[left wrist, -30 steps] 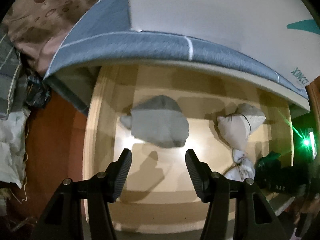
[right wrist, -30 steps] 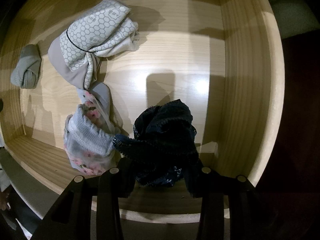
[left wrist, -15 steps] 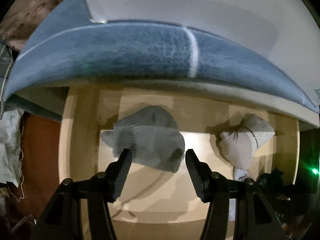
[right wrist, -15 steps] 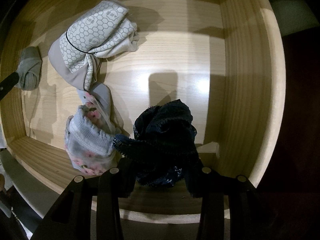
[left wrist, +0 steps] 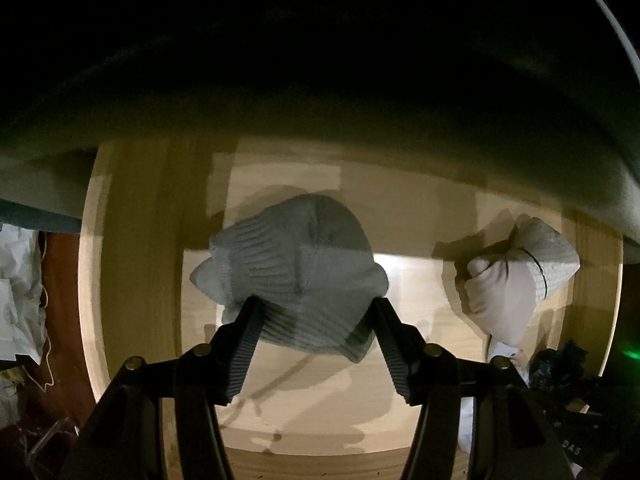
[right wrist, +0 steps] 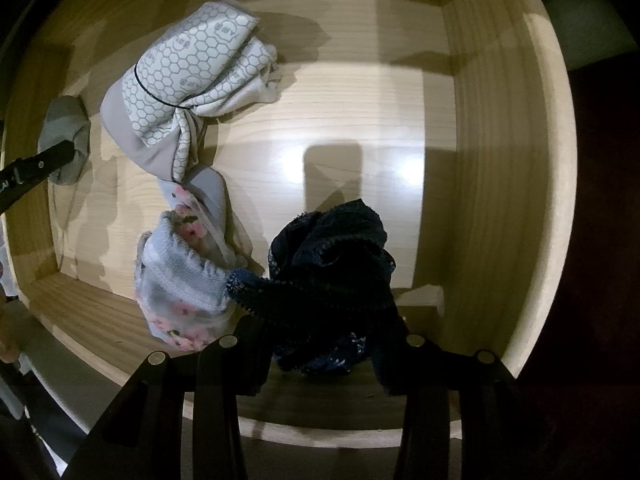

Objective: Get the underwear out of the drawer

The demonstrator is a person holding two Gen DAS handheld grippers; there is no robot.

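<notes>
An open wooden drawer (right wrist: pixel 500 160) holds several bundled pieces of underwear. A grey ribbed bundle (left wrist: pixel 296 256) lies at the left end, and my left gripper (left wrist: pixel 314 304) points down over it. Its jaws are opening, with the bundle's near edge between the fingertips. That gripper's finger (right wrist: pixel 36 168) also shows beside the grey bundle (right wrist: pixel 64 128) in the right wrist view. My right gripper (right wrist: pixel 320 344) is shut on dark navy lace underwear (right wrist: pixel 332 264) near the drawer's front right. A honeycomb-print pair (right wrist: pixel 188 80) and a floral pair (right wrist: pixel 180 276) lie between.
A dark overhanging edge (left wrist: pixel 320 80) covers the top of the left wrist view, above the drawer's back. Crumpled white cloth (left wrist: pixel 16 300) lies outside the drawer's left wall (left wrist: pixel 132 280). A green light (left wrist: pixel 632 354) glows at the far right.
My left gripper has come down into the drawer onto the grey bundle, and its jaws stand a little wider. Its finger now shows in the right wrist view. The right gripper has not moved.
</notes>
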